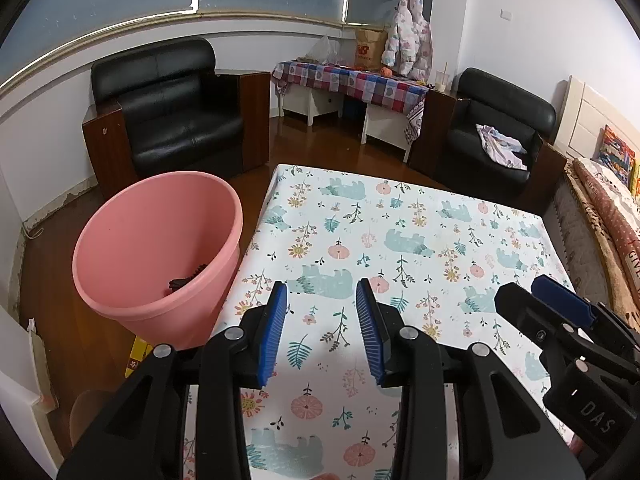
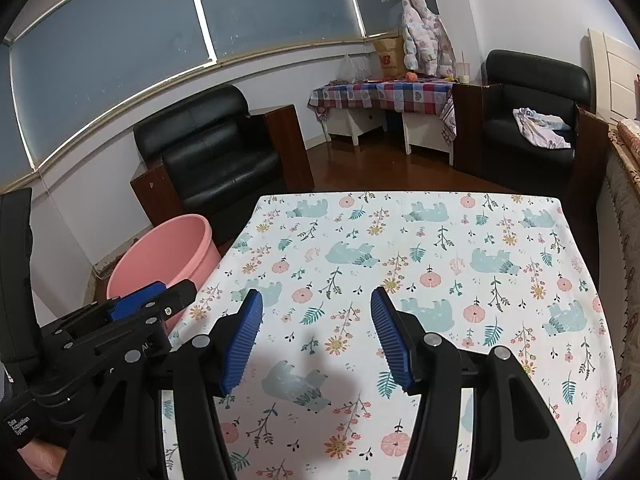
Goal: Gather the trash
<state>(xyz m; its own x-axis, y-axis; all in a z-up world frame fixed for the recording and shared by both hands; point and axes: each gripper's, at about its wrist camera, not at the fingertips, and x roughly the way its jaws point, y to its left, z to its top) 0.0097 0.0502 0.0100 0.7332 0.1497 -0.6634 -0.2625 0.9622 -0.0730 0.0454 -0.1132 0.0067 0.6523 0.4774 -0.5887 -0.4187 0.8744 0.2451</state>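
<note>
Below, a table (image 1: 400,220) under a white cloth printed with pale blue bears, pink flowers and small leaves, its surface bare between both sets of tongs. Left gripper (image 1: 322,320) held over the near part of the cloth, blue ribbed pads (image 1: 276,328) standing well apart, nothing between them. Right gripper (image 2: 316,336) likewise over the cloth, pads (image 2: 244,340) parted wide, gripping nothing, its shadow lying dark on the print just beneath. Seen from the left wrist, the right tool's black frame and blue pad showing at the right edge (image 1: 560,320); seen from the right wrist, the left tool showing at the left edge (image 2: 136,308), just in front of the bin. Beside the table's left edge, on the brown wooden floor, a pink bin (image 1: 160,248), round and upright, rim just beside the cloth's hanging edge. Inside it, low against the near wall, one small dark crumpled piece of trash (image 1: 186,280), kind not clear. Beyond, a black armchair (image 1: 176,120) with wooden sides against the wall under the window, a second black armchair (image 1: 496,132) to the right with a pale cloth on its seat, and between them a low white bench (image 1: 352,84) under a checked cover.
</note>
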